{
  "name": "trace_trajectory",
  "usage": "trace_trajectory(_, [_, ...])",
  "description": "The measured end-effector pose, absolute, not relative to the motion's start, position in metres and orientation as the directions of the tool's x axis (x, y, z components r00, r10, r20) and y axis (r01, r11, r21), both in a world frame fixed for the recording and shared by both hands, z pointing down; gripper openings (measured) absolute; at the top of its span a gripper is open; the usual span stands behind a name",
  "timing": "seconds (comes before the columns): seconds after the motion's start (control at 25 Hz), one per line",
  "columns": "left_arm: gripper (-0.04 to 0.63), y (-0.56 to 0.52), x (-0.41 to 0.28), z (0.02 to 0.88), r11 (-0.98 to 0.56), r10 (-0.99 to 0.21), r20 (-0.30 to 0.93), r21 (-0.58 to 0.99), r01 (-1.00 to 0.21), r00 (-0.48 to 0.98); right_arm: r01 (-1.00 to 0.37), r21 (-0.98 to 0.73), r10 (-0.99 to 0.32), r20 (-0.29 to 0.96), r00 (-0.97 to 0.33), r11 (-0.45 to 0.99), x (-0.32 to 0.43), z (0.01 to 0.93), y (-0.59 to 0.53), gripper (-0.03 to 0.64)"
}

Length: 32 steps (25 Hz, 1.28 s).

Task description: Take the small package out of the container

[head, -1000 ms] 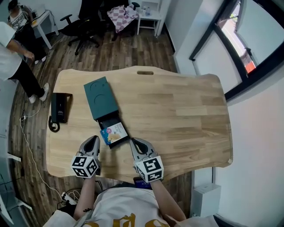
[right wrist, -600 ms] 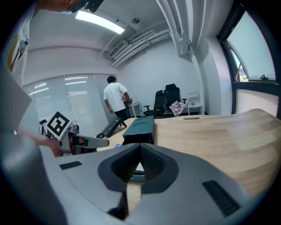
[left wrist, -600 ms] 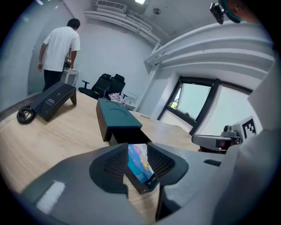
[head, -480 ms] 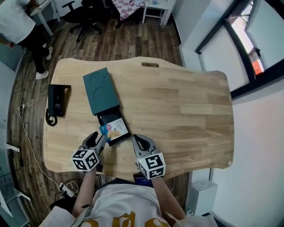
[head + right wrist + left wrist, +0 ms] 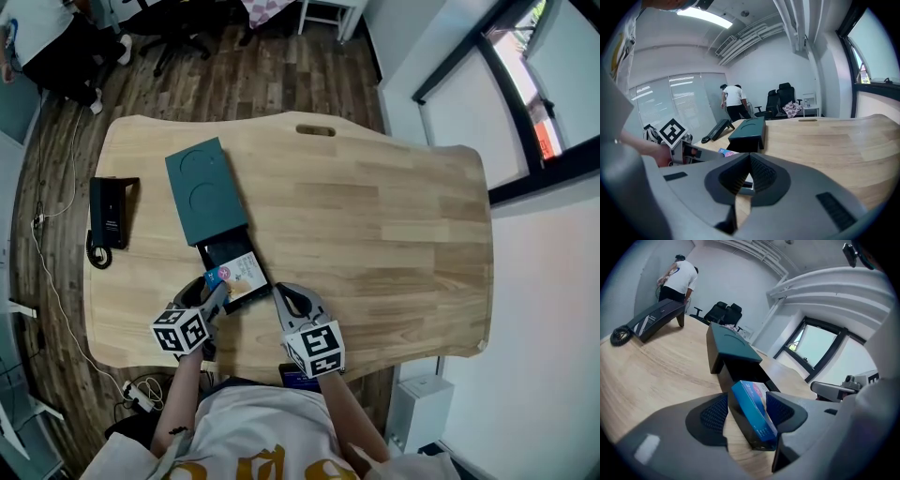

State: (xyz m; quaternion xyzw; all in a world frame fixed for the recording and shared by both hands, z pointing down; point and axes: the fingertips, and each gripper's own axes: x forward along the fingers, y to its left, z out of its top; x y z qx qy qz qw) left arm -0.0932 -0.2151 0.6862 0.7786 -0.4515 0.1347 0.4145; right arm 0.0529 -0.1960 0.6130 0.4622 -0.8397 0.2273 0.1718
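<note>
A dark green container lies on the wooden table, its black drawer pulled out toward me. The small blue and white package rests in the drawer. My left gripper is at the drawer's front left corner. Its jaws are opening, and the package's blue edge and the drawer corner stand between them with a gap at the left pad. My right gripper sits just right of the drawer, jaws shut on nothing. The container shows ahead of it.
A black phone with a coiled cord lies at the table's left edge. A slot handle is cut in the far edge. A person and office chairs are beyond the table. The near table edge runs under both grippers.
My left gripper has moved forward to the drawer's front corner and its jaws have spread around the package's edge. The right gripper has stayed about where it was, still shut.
</note>
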Motion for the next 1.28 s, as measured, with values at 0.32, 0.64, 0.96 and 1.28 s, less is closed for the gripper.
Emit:
trace_trajectory(0.32, [0.241, -0.213, -0.092, 0.689, -0.239, -0.57, 0.578, 0.564, -0.791, 0.584, -0.832, -0.234, -0.647, 0.537, -0.542, 0.503, 0.038, 0.627, -0.19, 0.005])
trace_trajectory(0.64, [0.192, -0.201, -0.097, 0.683, -0.229, -0.567, 0.549, 0.611, -0.757, 0.615, -0.815, -0.263, -0.64, 0.515, -0.571, 0.516, 0.03, 0.622, -0.194, 0.005])
trace_trajectory(0.96, [0.156, -0.196, -0.108, 0.669, -0.202, -0.6, 0.502, 0.658, -0.725, 0.623, -0.808, -0.229, -0.642, 0.507, -0.575, 0.542, 0.027, 0.614, -0.191, 0.005])
trace_trajectory(1.28, [0.1, -0.197, -0.113, 0.646, -0.174, -0.651, 0.407, 0.742, -0.647, 0.641, -0.792, -0.255, -0.648, 0.464, -0.604, 0.555, 0.019, 0.6, -0.186, 0.005])
